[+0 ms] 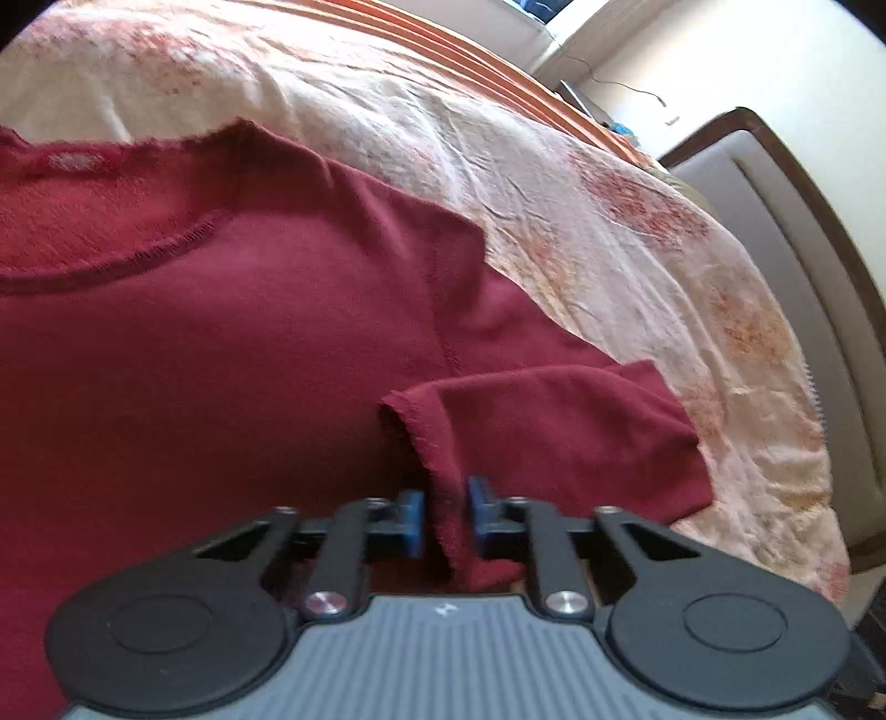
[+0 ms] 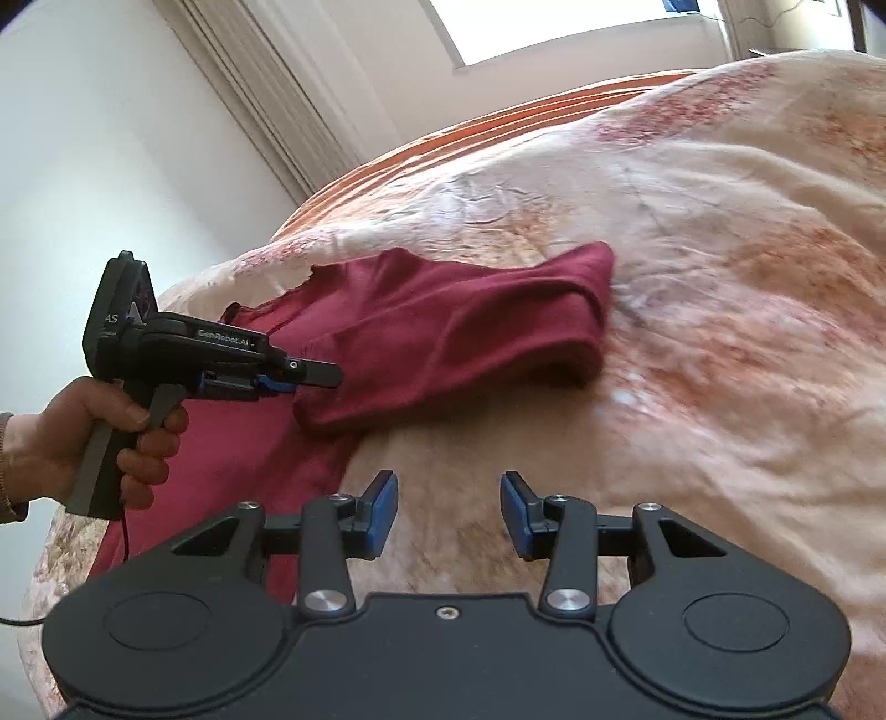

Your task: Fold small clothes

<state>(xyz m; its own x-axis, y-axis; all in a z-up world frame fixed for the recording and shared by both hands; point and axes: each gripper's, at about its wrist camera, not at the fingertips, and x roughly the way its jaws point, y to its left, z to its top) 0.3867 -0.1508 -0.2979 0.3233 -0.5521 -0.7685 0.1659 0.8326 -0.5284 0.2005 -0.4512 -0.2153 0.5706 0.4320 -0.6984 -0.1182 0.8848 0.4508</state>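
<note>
A dark red T-shirt (image 1: 221,332) lies on the bed, neckline at the upper left of the left wrist view. My left gripper (image 1: 446,515) is shut on the hem of its sleeve (image 1: 498,421), lifted and folded toward the body. In the right wrist view the shirt (image 2: 443,332) lies at centre left and the left gripper (image 2: 288,385), held by a hand, pinches the fabric. My right gripper (image 2: 448,512) is open and empty above bare bedspread, near the shirt's lower edge.
The bedspread (image 1: 637,232) is cream with a faded red floral print and an orange striped edge (image 2: 498,127). A padded headboard (image 1: 803,249) stands at the right. A window (image 2: 554,27) and white wall are behind the bed.
</note>
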